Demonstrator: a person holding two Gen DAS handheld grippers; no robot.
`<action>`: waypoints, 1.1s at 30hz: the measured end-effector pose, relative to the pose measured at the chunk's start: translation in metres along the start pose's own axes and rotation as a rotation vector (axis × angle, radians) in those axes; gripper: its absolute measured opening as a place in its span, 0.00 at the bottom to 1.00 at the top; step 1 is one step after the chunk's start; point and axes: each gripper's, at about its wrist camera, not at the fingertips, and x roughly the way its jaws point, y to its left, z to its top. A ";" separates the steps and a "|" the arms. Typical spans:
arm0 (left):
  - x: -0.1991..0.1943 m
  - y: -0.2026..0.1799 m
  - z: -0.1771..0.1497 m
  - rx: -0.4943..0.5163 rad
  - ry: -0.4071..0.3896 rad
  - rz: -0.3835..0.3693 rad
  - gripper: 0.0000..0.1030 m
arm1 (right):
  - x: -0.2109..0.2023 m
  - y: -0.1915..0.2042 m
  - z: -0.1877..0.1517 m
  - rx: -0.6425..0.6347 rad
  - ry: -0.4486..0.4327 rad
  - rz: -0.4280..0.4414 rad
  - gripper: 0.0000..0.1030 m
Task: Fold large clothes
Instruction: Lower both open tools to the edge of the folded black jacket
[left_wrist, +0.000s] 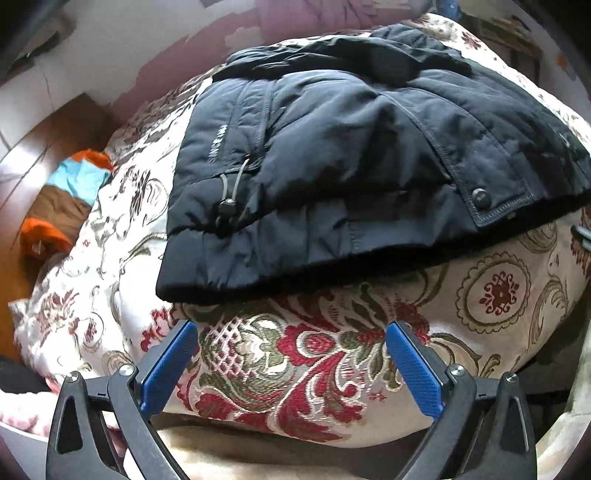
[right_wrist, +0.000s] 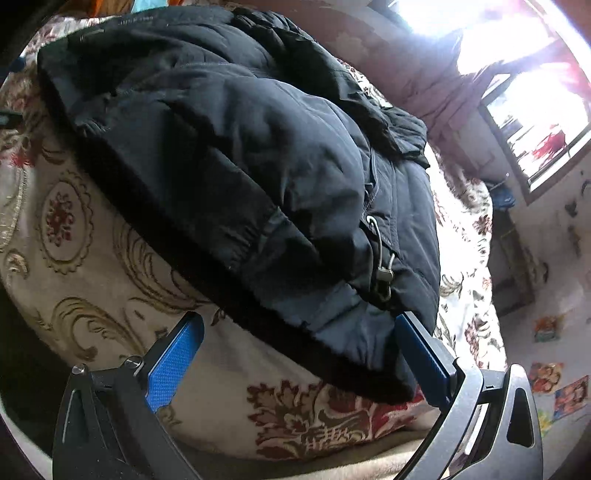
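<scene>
Jacket, dark and padded, lies folded on the floral bedspread, just beyond the left gripper with jaws spread and empty, while the right gripper, jaws also apart, reaches its near hem.

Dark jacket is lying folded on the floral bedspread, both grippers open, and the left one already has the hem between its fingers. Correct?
Not quite. The left gripper is open but holds nothing: in the left wrist view its fingers sit short of the jacket, over bare bedspread. The rest stands, including the open right gripper.
</scene>
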 end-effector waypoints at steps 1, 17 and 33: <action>0.000 0.002 0.000 -0.011 0.002 -0.002 1.00 | 0.002 0.002 0.002 -0.002 -0.008 -0.014 0.98; -0.002 0.011 -0.001 -0.036 -0.028 -0.028 1.00 | -0.016 -0.033 -0.002 0.234 -0.275 -0.002 0.98; 0.026 -0.029 0.018 0.138 -0.069 0.036 0.99 | -0.008 -0.052 -0.005 0.323 -0.335 0.033 0.98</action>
